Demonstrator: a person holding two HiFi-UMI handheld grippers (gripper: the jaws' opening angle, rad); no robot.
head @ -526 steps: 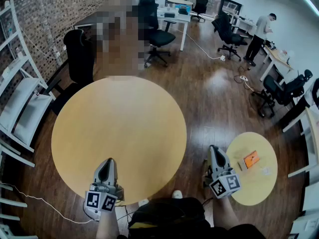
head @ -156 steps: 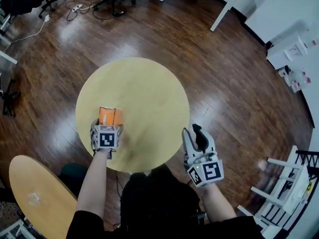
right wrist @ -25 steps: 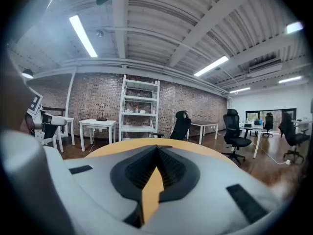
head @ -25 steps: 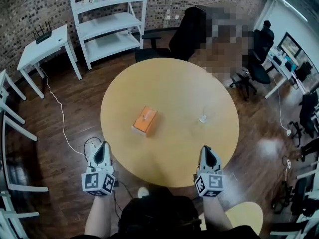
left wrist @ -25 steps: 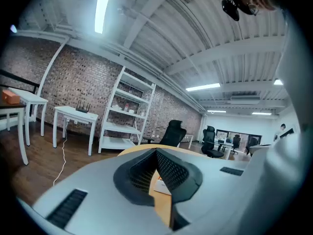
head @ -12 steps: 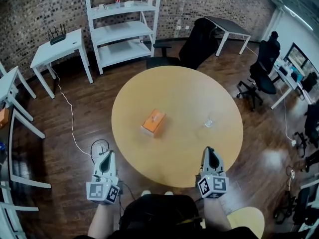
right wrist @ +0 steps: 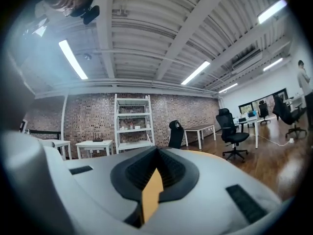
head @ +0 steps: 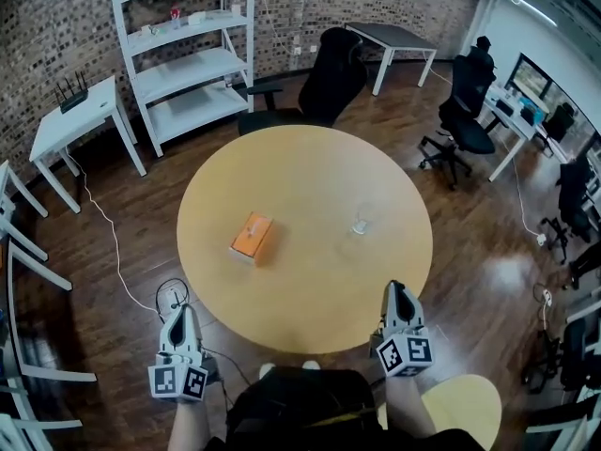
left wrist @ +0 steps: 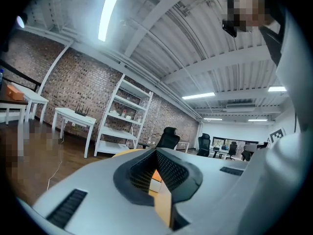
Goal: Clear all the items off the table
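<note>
Black chair (head: pixel 331 81) behind table (head: pixel 310 285) — shelf (head: pixel 184 62) beside.

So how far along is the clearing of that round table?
Nothing looks cleared: the orange box and a small clear object sit on the round table. Nothing is in hand; the left gripper and right gripper are shut and empty, near the table's edge. Both items are left to remove.

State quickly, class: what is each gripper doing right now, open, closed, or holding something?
Left gripper: closed, holding nothing.
Right gripper: closed, holding nothing.
</note>
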